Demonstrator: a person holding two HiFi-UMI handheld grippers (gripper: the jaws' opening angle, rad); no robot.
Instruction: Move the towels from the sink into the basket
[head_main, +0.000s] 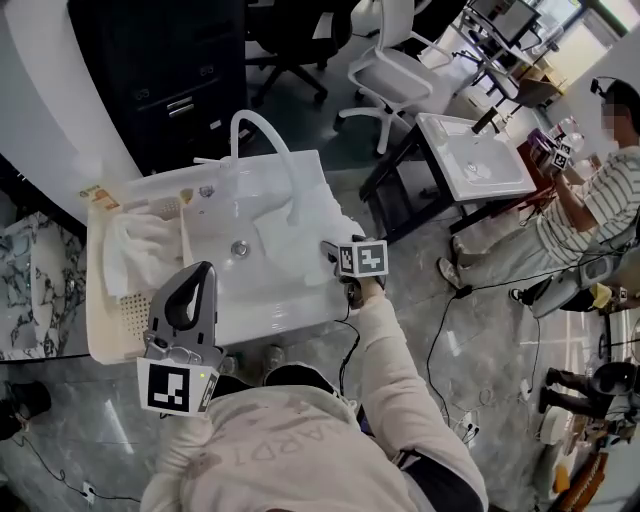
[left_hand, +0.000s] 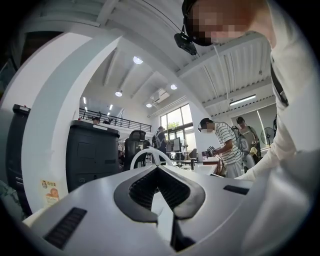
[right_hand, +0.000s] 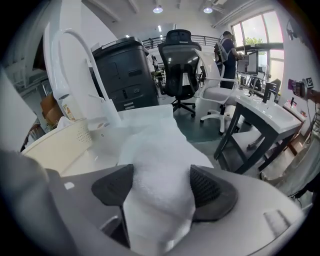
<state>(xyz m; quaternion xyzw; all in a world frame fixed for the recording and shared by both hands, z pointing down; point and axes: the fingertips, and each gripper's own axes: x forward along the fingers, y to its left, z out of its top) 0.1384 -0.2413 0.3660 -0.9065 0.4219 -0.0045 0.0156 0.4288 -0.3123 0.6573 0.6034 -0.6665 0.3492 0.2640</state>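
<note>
Right gripper (right_hand: 161, 186) released astride towel (right_hand: 155, 150), its near end cut off, left gripper (left_hand: 158, 170) clenched, empty

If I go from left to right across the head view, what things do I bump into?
Cream plastic basket → white sink basin with a metal drain → white towel lying on the sink's right side → right gripper → second white sink on a dark stand → person in a striped shirt.

Cream long-sleeved sweatshirt (head_main: 290, 450) with faint back lettering, grey left gripper (head_main: 196, 284) and right gripper (head_main: 330, 250), black ribbed pads (right_hand: 212, 192), black-and-white marker cubes (head_main: 175, 385)
</note>
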